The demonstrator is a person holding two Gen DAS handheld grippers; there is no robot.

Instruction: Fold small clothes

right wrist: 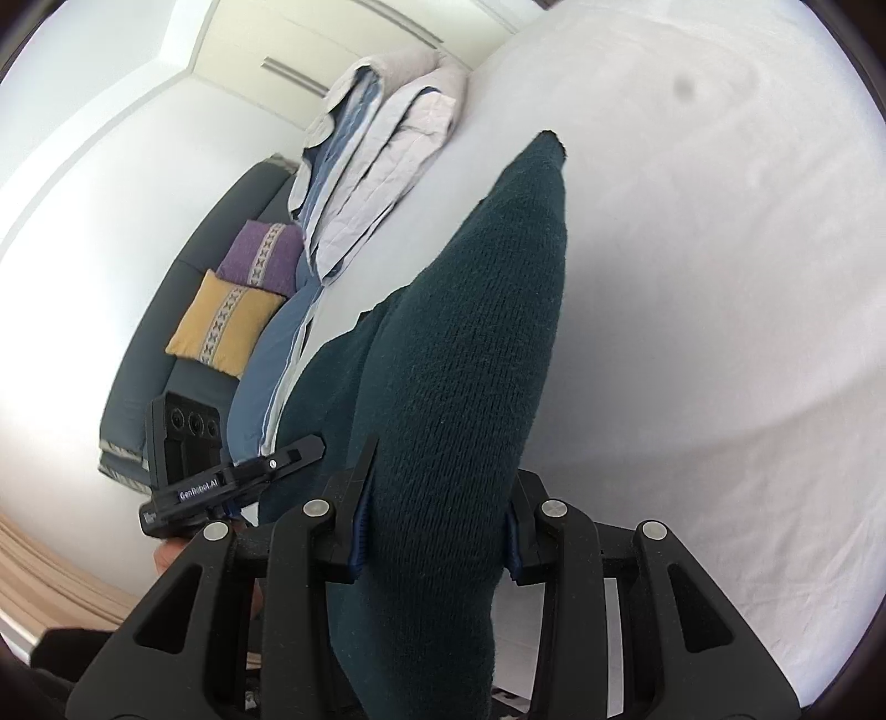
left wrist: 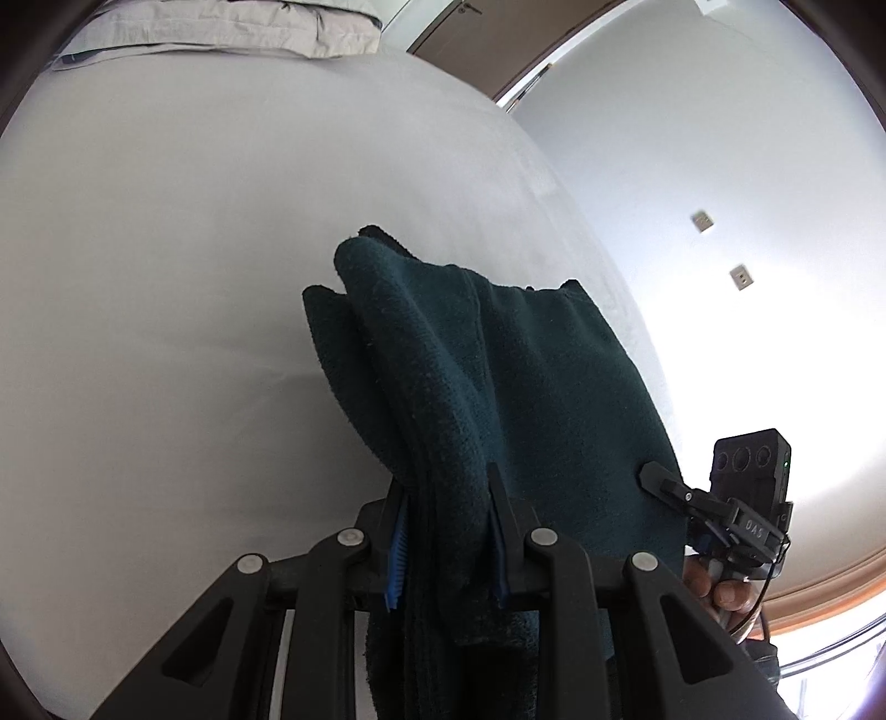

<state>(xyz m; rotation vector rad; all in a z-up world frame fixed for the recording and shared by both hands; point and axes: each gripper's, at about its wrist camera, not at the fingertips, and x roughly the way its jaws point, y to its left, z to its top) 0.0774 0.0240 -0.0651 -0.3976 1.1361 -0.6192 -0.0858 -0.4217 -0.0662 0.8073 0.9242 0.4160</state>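
A dark teal knitted garment (left wrist: 498, 376) hangs bunched between both grippers above the white bed sheet (left wrist: 166, 277). My left gripper (left wrist: 446, 498) is shut on one edge of it, with cloth draped over the fingers. My right gripper (right wrist: 437, 482) is shut on another part of the same garment (right wrist: 476, 343), which stretches forward from the jaws to a pointed end. The right gripper shows in the left wrist view (left wrist: 659, 482) at the garment's right edge, and the left gripper shows in the right wrist view (right wrist: 307, 446) at its left edge.
A folded grey and blue quilt (right wrist: 382, 149) lies at the far end of the bed, also in the left wrist view (left wrist: 232, 27). A dark sofa (right wrist: 166, 343) with a purple cushion (right wrist: 260, 255) and a yellow cushion (right wrist: 221, 327) stands beside the bed. A white wall (left wrist: 720, 166) lies to the right.
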